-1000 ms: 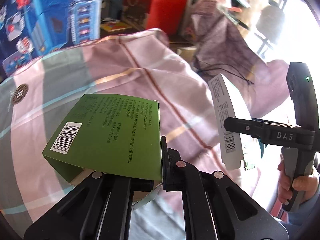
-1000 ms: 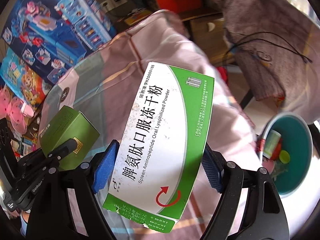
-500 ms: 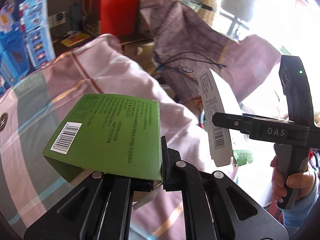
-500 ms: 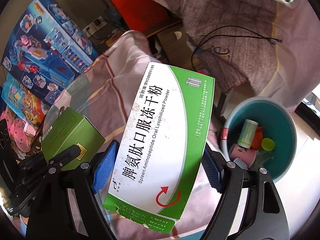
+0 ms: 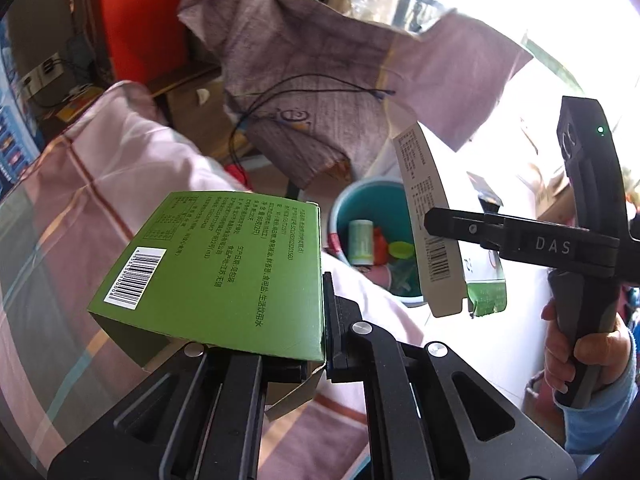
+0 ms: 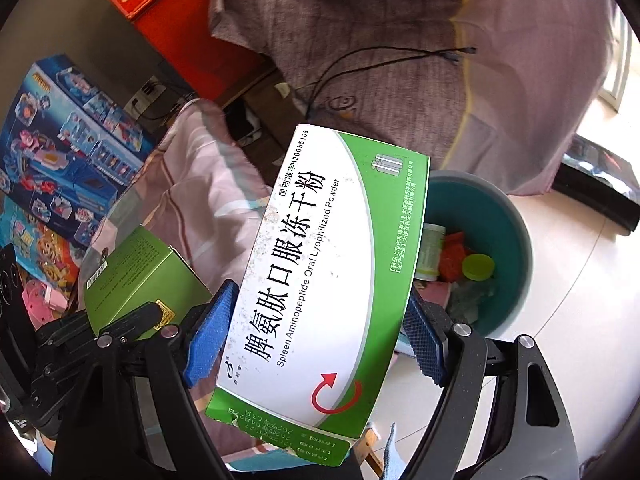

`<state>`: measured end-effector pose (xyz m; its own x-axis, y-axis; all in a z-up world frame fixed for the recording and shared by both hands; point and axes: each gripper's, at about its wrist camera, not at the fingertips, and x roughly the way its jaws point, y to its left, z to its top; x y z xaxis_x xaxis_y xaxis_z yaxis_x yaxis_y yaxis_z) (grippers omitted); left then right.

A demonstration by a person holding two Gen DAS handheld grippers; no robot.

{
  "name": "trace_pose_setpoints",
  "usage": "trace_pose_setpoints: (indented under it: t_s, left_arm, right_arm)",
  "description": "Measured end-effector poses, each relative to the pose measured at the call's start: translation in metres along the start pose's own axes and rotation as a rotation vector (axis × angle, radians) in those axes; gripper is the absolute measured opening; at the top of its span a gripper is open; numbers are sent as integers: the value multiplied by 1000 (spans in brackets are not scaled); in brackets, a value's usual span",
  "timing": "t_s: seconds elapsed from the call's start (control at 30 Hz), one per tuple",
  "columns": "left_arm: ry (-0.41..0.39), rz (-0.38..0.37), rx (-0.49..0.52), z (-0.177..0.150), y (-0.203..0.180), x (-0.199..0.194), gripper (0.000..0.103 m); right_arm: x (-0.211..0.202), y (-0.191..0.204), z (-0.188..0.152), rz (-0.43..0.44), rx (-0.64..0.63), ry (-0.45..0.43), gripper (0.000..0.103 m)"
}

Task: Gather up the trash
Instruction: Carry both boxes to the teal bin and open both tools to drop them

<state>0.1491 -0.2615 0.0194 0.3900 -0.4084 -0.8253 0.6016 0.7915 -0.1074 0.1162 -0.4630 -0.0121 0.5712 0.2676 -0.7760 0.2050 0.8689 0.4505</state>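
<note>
My left gripper [image 5: 264, 344] is shut on a green carton [image 5: 224, 264] with a barcode, held above the table's edge. My right gripper [image 6: 316, 328] is shut on a white and green medicine box [image 6: 320, 272]. That box also shows edge-on in the left wrist view [image 5: 428, 224], in front of the bin. A teal bin [image 6: 508, 240] stands on the floor to the right of the table, with a bottle, a yellow-green lid and other trash inside. It also shows in the left wrist view [image 5: 372, 208]. The green carton shows in the right wrist view [image 6: 136, 280] at the left.
A pink striped cloth [image 5: 120, 168] covers the table. A purple-grey cloth [image 5: 320, 72] with a black cable hangs behind the bin. Blue toy boxes [image 6: 68, 140] and a red box [image 5: 140, 16] stand at the back. The floor [image 6: 580, 280] is pale tile.
Both grippers have swung right, off the table and toward the bin, each still holding its box. The bin now lies just behind the medicine box.
</note>
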Motion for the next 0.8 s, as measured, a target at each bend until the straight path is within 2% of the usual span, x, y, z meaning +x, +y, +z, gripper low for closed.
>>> trace_pose_setpoints:
  t_s: [0.37,0.5,0.8]
  left_arm:
    - [55,-67,90,22,-63,44,6]
    - [80,-92,113,29,-76,62,6]
    - [139,-149,144,43,-92,101,6]
  right_arm:
    - [-17,-77,-2,-47,114,-9,76]
    - [-23,-99,2,-69,152,-18,76]
    - [-15,-119,10,-102,192,6,76]
